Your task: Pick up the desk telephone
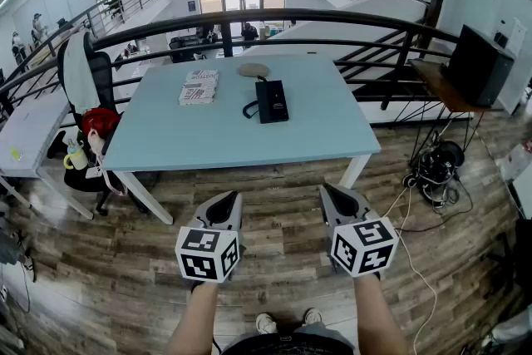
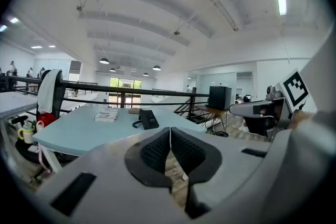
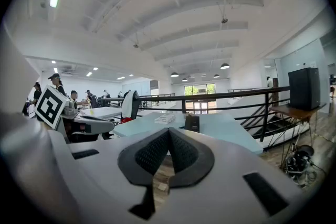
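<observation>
Both claws are closed, with nothing in them. My left claw (image 1: 227,199) and right claw (image 1: 330,190) hang side by side over the floor (image 1: 125,278), which is grey-brown wood-grain planking. In each claw's own view the two black pads, dimpled like fine mesh, meet along a thin seam. The pads sit in smooth pale-grey shells that taper to a point. Each claw carries a white cube with black square markers at its back.

The phone (image 1: 272,101) lies straight ahead of the gap between the claws and well apart from both. It rests on a table (image 1: 208,141) with a smooth, matte, pale-blue rectangular top and white slanted legs. The phone is a flat black slab, longer than wide, with its long side running away from the claws. A black cord (image 1: 248,108) curls out from its left edge. I cannot make out its keys from here.

Beyond my left claw, left of the phone, sits a thin booklet (image 1: 199,86), white with print. Just past the phone lies a flat tan oval (image 1: 253,70). A black tube rail (image 1: 332,17) runs behind the table.
</observation>
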